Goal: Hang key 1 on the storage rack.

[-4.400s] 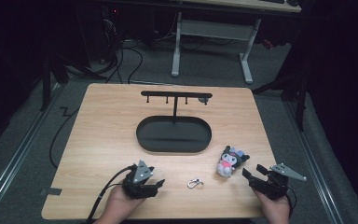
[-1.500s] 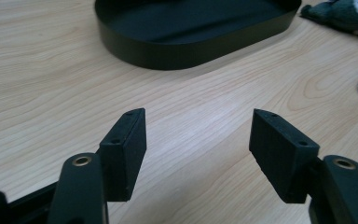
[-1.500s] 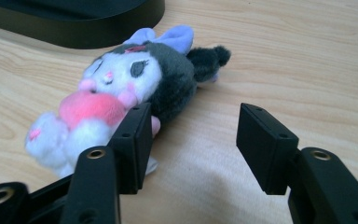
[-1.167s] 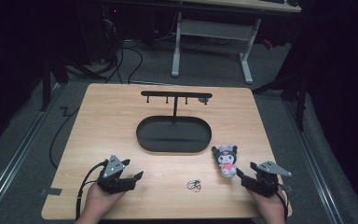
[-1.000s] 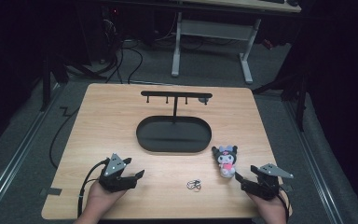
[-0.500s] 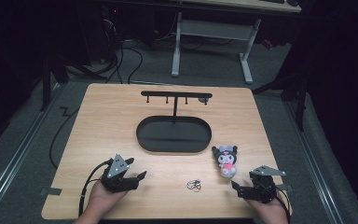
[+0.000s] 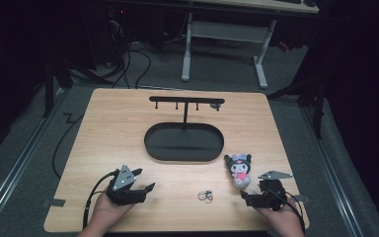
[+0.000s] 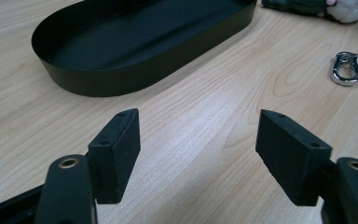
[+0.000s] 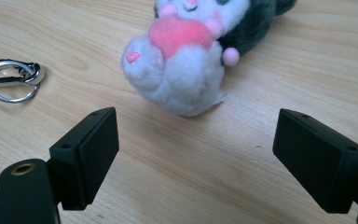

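Right gripper [image 7: 245, 196]: at near edge of table [image 7: 113, 128], right side. Jaws just opened to full spread, nothing between pads [image 9: 91, 149]; pulled back slightly toward the person compared with a second ago. Release of plush toy [image 7: 240, 169] judged complete: set down, free, no regrasp in hand.

Left gripper [image 7: 145, 190]: near edge, left side. Likewise spread wide and empty, bare wood between pads [image 8: 116, 154]. Unmoved over the last second.

Key ring [image 7: 205, 196]: silver, with clasp, flat on wood between the two grippers; untouched, apart from toy.

Plush toy: just ahead of right gripper, on table, beside right end of tray [image 7: 150, 148], not inside it. White body, pink heart at chest, pink bobbles, dark hood with ears; feet toward right gripper. Soft, easily squashed. Any cord from toy to ring: not discernible.

Tray: black, oval, mid-table, empty. Stand [image 7: 185, 100] rising from its far part, pegs bare. Hanging judged not yet begun.
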A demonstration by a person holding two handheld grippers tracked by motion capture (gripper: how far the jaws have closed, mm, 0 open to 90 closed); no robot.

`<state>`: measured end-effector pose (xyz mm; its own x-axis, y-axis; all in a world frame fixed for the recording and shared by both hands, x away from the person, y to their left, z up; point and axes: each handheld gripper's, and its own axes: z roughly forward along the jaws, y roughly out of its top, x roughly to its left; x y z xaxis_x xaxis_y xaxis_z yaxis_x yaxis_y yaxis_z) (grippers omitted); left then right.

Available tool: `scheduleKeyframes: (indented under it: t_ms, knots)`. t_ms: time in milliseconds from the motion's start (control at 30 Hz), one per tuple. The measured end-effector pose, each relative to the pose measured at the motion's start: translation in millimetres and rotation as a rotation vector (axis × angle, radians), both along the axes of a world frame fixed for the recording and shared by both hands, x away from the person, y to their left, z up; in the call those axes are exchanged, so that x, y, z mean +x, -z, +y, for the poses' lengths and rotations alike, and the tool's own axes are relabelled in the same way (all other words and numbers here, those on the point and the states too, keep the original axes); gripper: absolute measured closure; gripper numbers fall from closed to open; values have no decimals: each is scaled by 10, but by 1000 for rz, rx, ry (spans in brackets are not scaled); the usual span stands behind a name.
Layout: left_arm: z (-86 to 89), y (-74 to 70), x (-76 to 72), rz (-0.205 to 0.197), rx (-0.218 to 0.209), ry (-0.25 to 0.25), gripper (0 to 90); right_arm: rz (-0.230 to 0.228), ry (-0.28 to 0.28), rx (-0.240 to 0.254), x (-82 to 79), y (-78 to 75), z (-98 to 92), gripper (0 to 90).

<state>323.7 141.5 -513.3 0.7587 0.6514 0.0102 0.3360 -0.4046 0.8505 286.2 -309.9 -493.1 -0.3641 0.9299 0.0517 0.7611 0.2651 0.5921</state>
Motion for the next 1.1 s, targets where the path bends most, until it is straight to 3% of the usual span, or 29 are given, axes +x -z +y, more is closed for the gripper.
scheduleKeyframes:
  t_ms: [367,600,867,967,1100]
  knots:
    - [-26,24,0,2,20,10,315,89,-54,-77,86,-35,123,156]
    - [-30,33,3,5,27,13,315,175,-70,-73,157,-56,160,157]
    - [-46,41,1,6,33,24,314,277,-84,-117,235,-79,264,165]
    - [-48,41,-1,7,37,30,314,286,-92,-130,313,-124,312,152]
    - [-49,43,0,7,38,35,315,283,-42,-101,447,-177,353,155]
